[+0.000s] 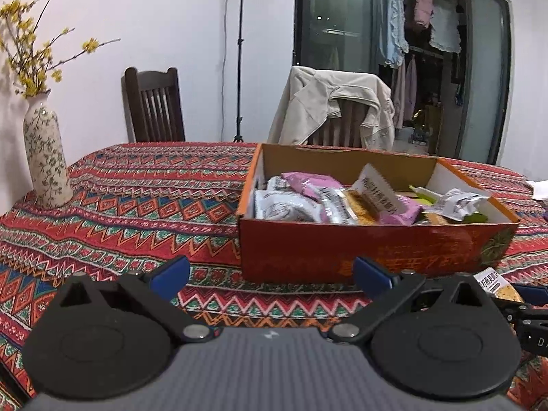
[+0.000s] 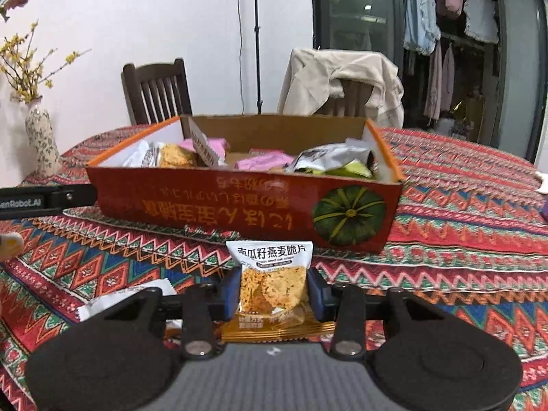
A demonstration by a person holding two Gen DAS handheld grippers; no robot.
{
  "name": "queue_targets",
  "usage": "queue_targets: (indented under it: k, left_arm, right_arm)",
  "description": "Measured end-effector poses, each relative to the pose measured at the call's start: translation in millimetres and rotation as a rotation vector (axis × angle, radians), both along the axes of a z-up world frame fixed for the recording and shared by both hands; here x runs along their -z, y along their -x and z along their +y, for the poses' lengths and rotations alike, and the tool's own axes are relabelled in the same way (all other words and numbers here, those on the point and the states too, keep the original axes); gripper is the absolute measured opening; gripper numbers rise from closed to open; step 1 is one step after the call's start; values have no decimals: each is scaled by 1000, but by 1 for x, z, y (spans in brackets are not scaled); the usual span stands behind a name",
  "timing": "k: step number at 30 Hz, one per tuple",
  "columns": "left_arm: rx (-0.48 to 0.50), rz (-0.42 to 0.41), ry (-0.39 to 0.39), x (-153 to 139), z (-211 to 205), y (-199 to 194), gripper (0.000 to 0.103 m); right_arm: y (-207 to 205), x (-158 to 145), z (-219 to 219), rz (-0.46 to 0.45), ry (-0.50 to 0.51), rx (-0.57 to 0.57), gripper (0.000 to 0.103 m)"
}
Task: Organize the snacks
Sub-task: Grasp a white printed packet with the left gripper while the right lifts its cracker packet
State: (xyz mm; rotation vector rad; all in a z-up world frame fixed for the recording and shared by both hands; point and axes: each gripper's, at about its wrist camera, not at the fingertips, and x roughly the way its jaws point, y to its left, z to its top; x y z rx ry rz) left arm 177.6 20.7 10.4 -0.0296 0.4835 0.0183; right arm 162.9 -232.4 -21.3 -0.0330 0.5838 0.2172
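The right gripper [image 2: 274,291] is clamped on a small snack packet with a white top band, a clear window showing golden oat crisps, and an orange lower seam [image 2: 274,284]. Its 2 blue pads [image 2: 230,291] press the packet's 2 side edges, and the packet stands upright between them, lifted just off the patterned red, blue and green woven tablecloth [image 2: 462,239]. Black printed characters run across the white band; the orange seam is crinkled and fans out below the pads. Just left of this gripper, a white wrapper with a serrated edge [image 2: 126,299] lies flat on the cloth.

The left gripper [image 1: 270,275] stands wide apart with nothing between its pads, hovering over the cloth in front of the box. At the right edge of its view the same packet [image 1: 498,286] shows, near the box's front corner.

Beyond the packet sits an open red-orange cardboard box with a green pumpkin printed on its front wall [image 2: 349,215]. Inside lie mixed packets: pink [image 2: 263,162], silver-white [image 2: 328,156], lime green and more oat-crisp ones, loosely heaped.

Farther back, a cream floral ceramic vase with yellow blossom twigs [image 1: 46,161] stands at the table's left edge. Behind the table are a dark wooden chair [image 1: 154,102] and a second chair draped with a beige jacket [image 1: 335,109].
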Motion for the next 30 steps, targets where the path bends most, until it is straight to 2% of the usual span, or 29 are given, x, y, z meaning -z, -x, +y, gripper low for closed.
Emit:
queue_targets:
  k: [4,12,21,30]
  left_arm:
    - [38,23,7,-5,-12,8,103]
    - [100,38,-37,-6,-49,26,103]
    - [118,120,-28,5,-76,36,103]
    - [114,173,-104,22,-102,41,103]
  right_arm:
    - [14,-5,-9,-27,-7,22,39]
    - [33,-6,-33,-43,-36,61,40]
    - [46,-1,-56,-39,-63,76,40]
    - [43,7,-58,-20,-79,50,40]
